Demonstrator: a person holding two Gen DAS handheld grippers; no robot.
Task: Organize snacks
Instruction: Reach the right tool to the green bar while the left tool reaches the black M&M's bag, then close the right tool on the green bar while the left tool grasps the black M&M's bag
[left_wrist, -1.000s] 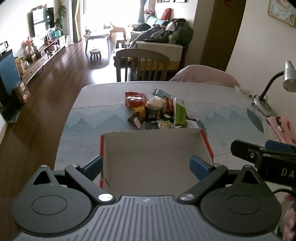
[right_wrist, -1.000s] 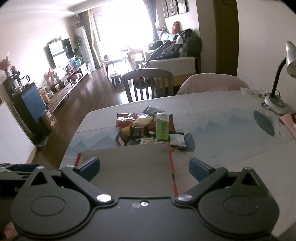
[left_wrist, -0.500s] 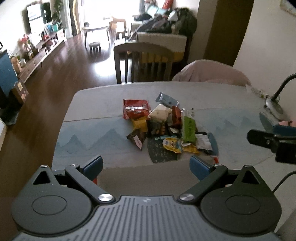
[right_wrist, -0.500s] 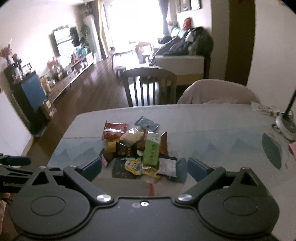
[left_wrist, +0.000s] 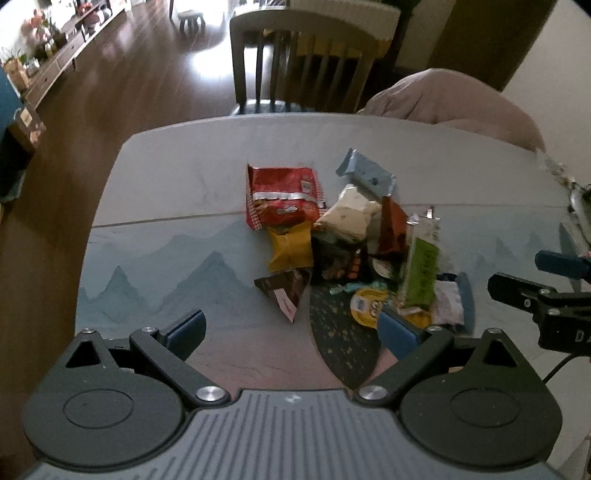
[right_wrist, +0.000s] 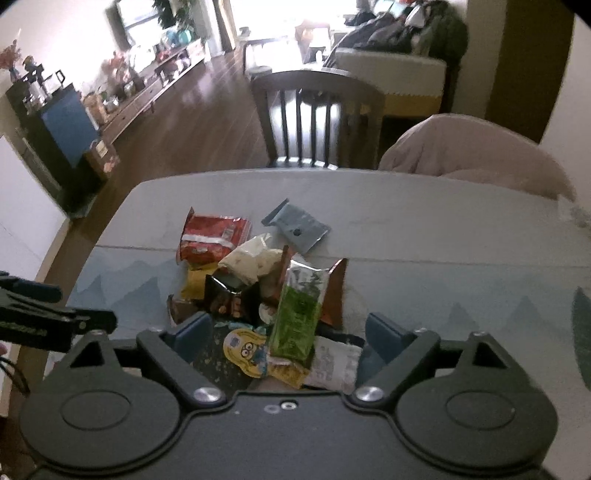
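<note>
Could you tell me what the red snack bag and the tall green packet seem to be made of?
The red snack bag looks like glossy plastic film, creased and catching glare. The green packet seems foil-lined film: its crimped top shines silver. Neither can be told for certain.

A heap of snack packets (left_wrist: 347, 251) lies on the table (left_wrist: 166, 206). Behind the heap, past the table's far edge, stands a chair (left_wrist: 306, 62); a draped seat (left_wrist: 450, 99) stands right of that chair.
</note>
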